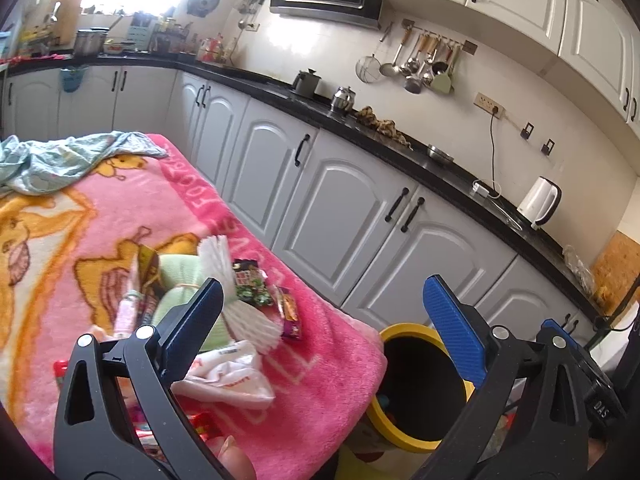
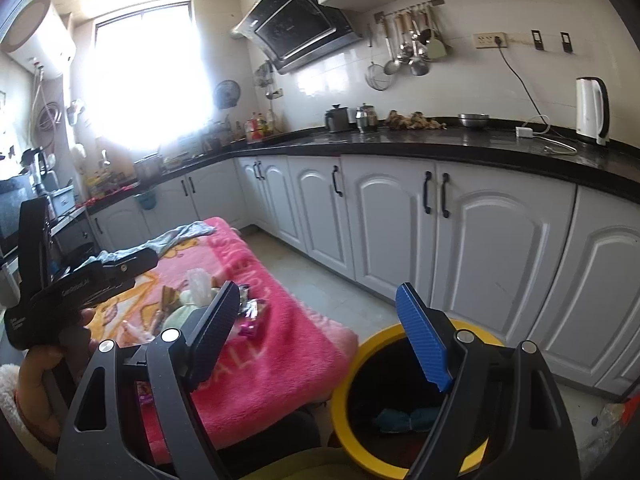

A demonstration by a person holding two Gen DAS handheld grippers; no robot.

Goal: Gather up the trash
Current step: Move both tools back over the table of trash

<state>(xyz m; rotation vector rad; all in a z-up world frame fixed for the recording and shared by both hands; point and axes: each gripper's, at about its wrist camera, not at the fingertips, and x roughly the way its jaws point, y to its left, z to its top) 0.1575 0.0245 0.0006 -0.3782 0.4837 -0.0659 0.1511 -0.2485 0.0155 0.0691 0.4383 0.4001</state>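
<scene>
A pile of trash lies on a pink blanket (image 1: 120, 208): a white pleated paper piece (image 1: 240, 292), a green snack wrapper (image 1: 252, 284), a purple wrapper (image 1: 290, 312), a crumpled white bag (image 1: 228, 376) and a pale green cloth (image 1: 180, 276). My left gripper (image 1: 324, 320) is open and empty, above the pile's near side. A yellow-rimmed black bin (image 2: 400, 400) stands right of the blanket, with a teal wrapper (image 2: 400, 420) inside. My right gripper (image 2: 320, 328) is open and empty, above the bin's rim. The bin also shows in the left wrist view (image 1: 416, 380).
White cabinets (image 2: 400, 220) under a black counter (image 2: 440, 144) run along the far side. A white kettle (image 2: 592, 108) and a steel bowl (image 2: 474, 120) stand on it. A light blue cloth (image 1: 52, 160) lies at the blanket's far end. The left gripper's body (image 2: 80, 284) shows at left.
</scene>
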